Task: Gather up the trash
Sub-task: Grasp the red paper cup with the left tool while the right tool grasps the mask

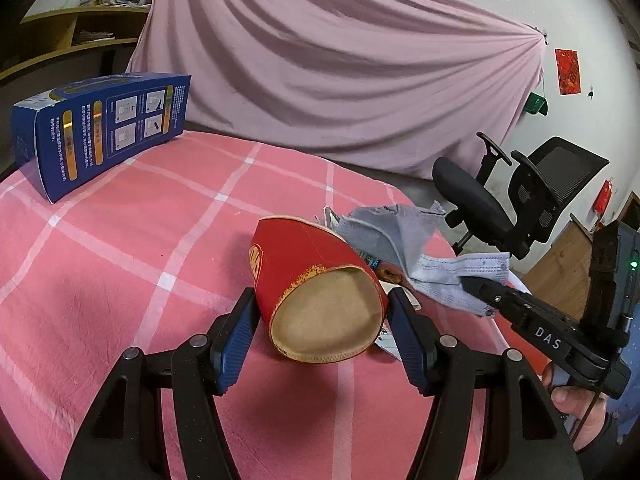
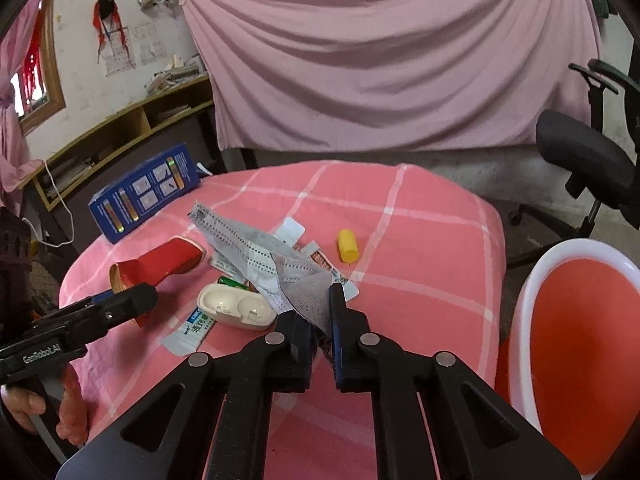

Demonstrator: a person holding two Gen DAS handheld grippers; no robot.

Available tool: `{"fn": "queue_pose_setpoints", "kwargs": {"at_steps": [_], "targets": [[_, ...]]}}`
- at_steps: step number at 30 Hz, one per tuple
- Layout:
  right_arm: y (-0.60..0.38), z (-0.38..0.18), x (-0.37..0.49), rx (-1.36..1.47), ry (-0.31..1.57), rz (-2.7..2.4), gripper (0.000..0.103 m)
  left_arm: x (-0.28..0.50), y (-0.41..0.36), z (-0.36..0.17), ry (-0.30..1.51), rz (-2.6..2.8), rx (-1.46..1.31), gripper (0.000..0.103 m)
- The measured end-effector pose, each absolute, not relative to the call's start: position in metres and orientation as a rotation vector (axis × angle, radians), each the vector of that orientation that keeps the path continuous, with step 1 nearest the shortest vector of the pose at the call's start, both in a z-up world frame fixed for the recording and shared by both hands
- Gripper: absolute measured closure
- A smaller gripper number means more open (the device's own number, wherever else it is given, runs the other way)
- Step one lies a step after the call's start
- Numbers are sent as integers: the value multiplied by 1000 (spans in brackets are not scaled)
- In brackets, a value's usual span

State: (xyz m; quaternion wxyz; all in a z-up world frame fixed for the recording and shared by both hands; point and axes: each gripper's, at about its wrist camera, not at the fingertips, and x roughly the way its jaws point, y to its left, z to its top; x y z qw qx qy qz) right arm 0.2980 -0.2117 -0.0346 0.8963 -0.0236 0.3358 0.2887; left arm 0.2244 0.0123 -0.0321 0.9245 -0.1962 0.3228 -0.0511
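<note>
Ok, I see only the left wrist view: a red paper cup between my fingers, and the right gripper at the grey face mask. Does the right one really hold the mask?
Observer: Yes. In the right wrist view the right gripper is shut on the grey pleated face mask, with a fold pinched between its pads.
Operator: Is any trash hidden behind the mask?
Observer: A small yellow plastic cap lies on the pink checked cloth, apart from the pile, to its right in that picture.
Operator: Anything else?
Observer: An open white plastic earbud case lies just left of the pinched fold.
</note>
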Motion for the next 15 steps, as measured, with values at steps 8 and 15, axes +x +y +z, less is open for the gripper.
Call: {"fn": "queue_pose_setpoints", "kwargs": {"at_steps": [8, 15], "targets": [[-220, -27, 289, -20, 619, 562, 97, 218, 11, -30, 637, -94, -410, 44], [-220, -23, 283, -26, 579, 549, 97, 212, 8, -26, 605, -100, -401, 44]]}}
